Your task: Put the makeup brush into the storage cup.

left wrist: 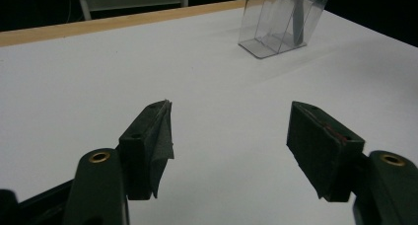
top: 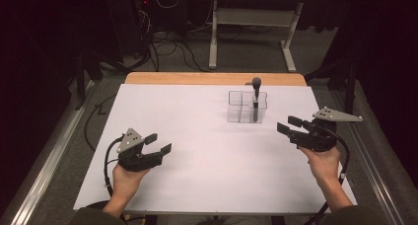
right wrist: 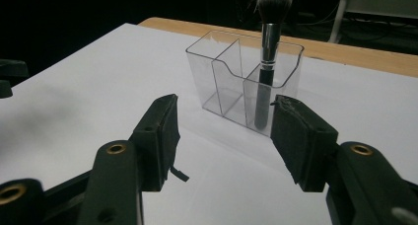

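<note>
A clear plastic organiser [top: 246, 106] with several compartments stands on the white table, right of centre. A makeup brush [top: 256, 97] stands upright in its right-hand compartment, bristles up. In the right gripper view the organiser [right wrist: 236, 82] and brush [right wrist: 268, 47] sit just beyond the jaws. My right gripper [top: 287, 125] is open and empty, a short way right of the organiser, pointing toward it. My left gripper [top: 158, 143] is open and empty over the table's left front; its view has the organiser [left wrist: 281, 22] far off at upper right.
The white table top [top: 197, 136] has a wooden strip [top: 212, 78] along its far edge. Beyond it stand a metal table frame [top: 251, 32] and cables on the floor. Dark stands flank both sides.
</note>
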`<action>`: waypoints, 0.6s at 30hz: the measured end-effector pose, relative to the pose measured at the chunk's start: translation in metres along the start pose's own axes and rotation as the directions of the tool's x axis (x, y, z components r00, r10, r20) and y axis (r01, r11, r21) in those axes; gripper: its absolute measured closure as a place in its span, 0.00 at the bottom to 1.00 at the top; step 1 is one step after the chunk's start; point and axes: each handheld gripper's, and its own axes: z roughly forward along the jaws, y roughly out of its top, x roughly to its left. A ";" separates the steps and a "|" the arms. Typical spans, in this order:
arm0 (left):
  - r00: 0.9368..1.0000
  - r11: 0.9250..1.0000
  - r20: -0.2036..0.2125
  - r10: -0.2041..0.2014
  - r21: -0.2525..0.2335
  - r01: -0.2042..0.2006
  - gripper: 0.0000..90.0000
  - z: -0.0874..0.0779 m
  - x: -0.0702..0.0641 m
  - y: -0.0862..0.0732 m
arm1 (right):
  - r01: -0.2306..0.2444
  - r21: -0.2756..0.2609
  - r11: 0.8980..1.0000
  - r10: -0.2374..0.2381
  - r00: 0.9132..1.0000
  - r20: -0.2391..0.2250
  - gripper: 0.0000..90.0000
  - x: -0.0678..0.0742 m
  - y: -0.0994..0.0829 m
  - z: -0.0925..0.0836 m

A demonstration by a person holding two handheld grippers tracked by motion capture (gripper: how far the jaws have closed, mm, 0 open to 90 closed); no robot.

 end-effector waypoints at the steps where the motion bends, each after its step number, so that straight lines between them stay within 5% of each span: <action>1: 1.000 1.000 0.000 0.000 0.000 0.000 0.38 0.000 0.000 0.000 | -0.002 0.001 1.000 0.002 1.000 -0.004 0.51 0.001 -0.001 0.000; 18: 1.000 1.000 0.001 0.000 0.001 0.000 0.38 0.000 0.000 0.000 | 0.002 -0.007 1.000 -0.002 1.000 -0.012 0.50 0.010 -0.014 0.002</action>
